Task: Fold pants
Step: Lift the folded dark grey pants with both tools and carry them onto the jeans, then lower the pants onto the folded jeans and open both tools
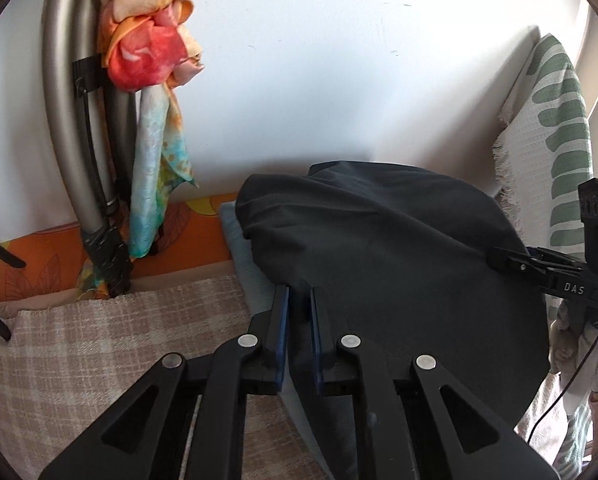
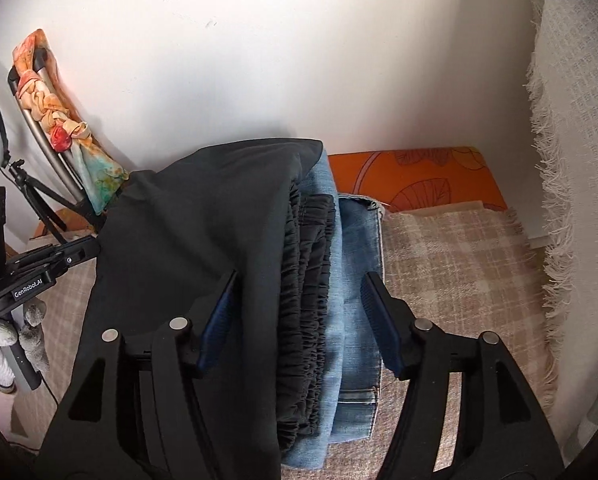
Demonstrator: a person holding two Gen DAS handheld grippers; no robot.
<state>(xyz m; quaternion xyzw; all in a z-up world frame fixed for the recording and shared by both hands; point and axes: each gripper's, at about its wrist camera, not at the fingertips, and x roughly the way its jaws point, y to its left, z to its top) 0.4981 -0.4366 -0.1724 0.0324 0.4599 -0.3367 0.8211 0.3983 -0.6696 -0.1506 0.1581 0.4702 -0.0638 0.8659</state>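
Note:
Dark grey pants (image 1: 379, 240) lie folded on top of folded blue jeans (image 2: 355, 264), on a checked beige cloth. Their gathered elastic waistband (image 2: 307, 304) shows in the right wrist view. My left gripper (image 1: 299, 296) is nearly shut, with a narrow gap between its blue pads at the left edge of the dark pants (image 2: 187, 232); whether it pinches cloth is not visible. My right gripper (image 2: 299, 284) is open wide, its fingers straddling the waistband and the jeans edge. It also shows from the side in the left wrist view (image 1: 499, 258). The left gripper shows at the left of the right wrist view (image 2: 87, 250).
A checked beige cloth (image 1: 99, 340) covers the surface, over an orange patterned sheet (image 2: 419, 176). A white wall stands behind. A metal frame with a knotted colourful scarf (image 1: 151, 40) is at the left. A fringed white and green blanket (image 1: 547, 128) hangs at the right. A ring light tripod (image 2: 31, 184) stands far left.

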